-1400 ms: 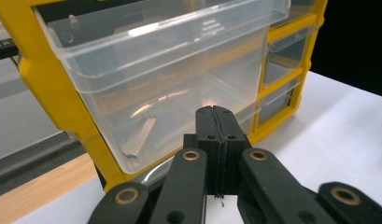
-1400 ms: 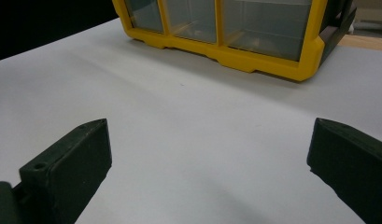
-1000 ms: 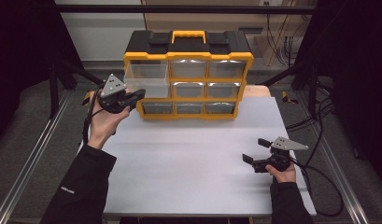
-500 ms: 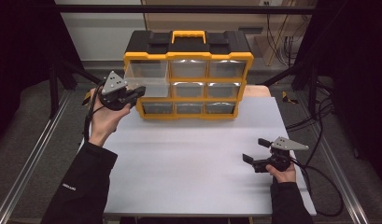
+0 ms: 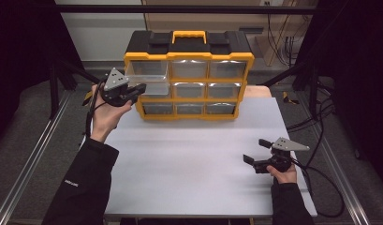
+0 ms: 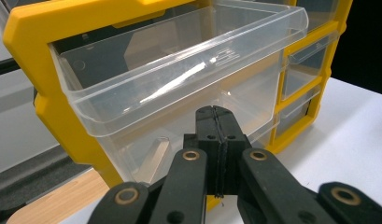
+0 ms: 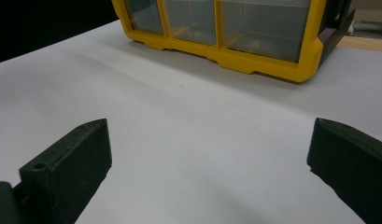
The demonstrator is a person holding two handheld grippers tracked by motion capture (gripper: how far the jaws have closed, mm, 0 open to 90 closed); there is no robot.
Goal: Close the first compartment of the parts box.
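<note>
Drawer [image 5: 147, 74] top-left of cabinet [image 5: 189, 75] now slid out further; left tool [image 5: 133, 92] together at its front lower edge. Looks light, thin clear plastic, slippery, so I'd grip the lip. Right tool [image 5: 257, 151] apart, idle over surface [image 5: 189, 159].

Light falls from overhead onto the white desk [image 5: 189, 159], which shows bright and even, while the surroundings on both sides sink into near black. In the left gripper view a streak of glare runs across the clear drawer [image 6: 179, 88]. The high view is soft and slightly grainy; the organiser [image 7: 235, 32] casts a faint shadow.
</note>
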